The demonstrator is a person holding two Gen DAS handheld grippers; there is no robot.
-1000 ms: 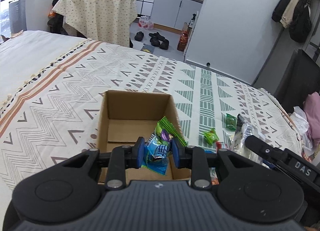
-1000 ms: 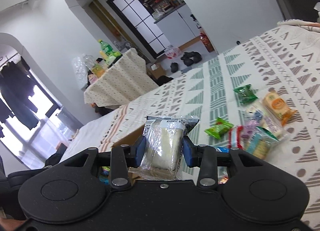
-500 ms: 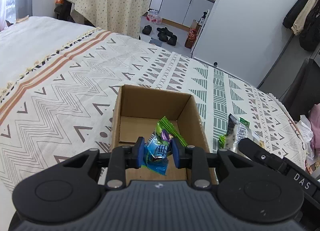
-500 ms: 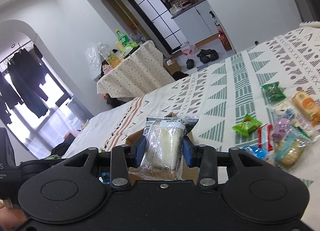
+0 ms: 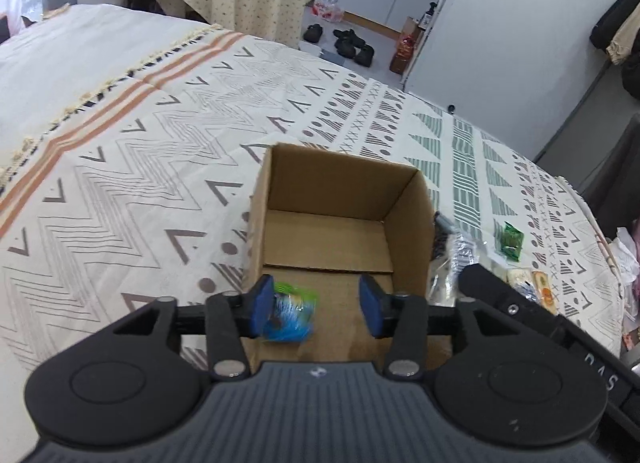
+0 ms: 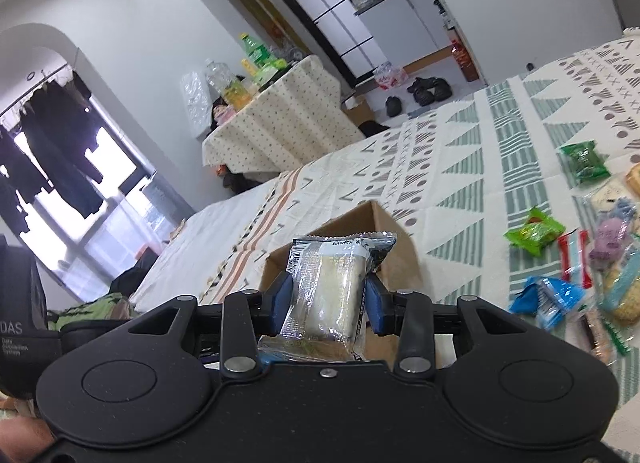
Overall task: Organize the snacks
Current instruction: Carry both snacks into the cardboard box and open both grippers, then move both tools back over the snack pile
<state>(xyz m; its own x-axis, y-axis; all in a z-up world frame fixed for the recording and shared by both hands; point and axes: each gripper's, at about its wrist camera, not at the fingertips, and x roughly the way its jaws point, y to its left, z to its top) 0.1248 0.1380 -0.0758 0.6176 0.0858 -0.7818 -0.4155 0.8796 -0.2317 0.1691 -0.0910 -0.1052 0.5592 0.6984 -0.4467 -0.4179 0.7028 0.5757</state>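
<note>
Now released: left gripper [image 5: 316, 305] jaws have spread; blue-green snack [image 5: 291, 315], blurred, beside left pad over cardboard box [image 5: 408, 231]. Right gripper [image 6: 326, 299] still clamps clear-wrapped cake [image 6: 328, 291].

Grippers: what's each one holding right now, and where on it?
Left gripper: open, blue snack released. Right gripper: shut on clear-wrapped cake, gripped across its lower sides.

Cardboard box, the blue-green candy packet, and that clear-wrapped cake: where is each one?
cardboard box [image 5: 328, 183]: left wrist view, far inner wall.
blue-green candy packet [image 5: 290, 315]: left wrist view, wrapper middle.
clear-wrapped cake [image 6: 330, 291]: right wrist view, pale centre.
</note>
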